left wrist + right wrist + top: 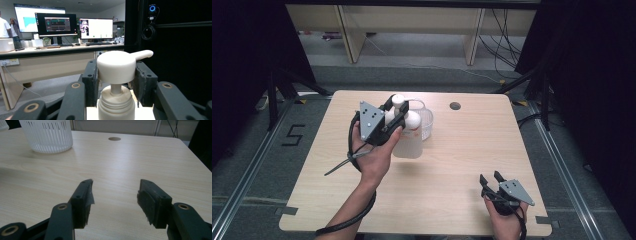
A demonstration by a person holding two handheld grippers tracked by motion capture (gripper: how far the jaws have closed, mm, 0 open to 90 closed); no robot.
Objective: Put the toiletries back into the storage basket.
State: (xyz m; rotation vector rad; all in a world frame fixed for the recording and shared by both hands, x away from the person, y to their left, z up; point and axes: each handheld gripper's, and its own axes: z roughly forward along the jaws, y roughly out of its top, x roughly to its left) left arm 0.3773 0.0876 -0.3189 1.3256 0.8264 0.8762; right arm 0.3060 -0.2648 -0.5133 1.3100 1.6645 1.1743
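My left gripper [116, 75] is clenching a white pump bottle's [408, 137] pump head [117, 66]; my right gripper [115, 202] is resting released over the table [125, 165].

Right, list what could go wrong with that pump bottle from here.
1. The left gripper holds the pump bottle only by its pump head; the head might depress and dispense, or the rounded cap could slip between the fingers.
2. The white basket stands right beside the bottle, so swinging it could knock the basket.
3. The right gripper rests open far away, so nothing steadies the bottle body.
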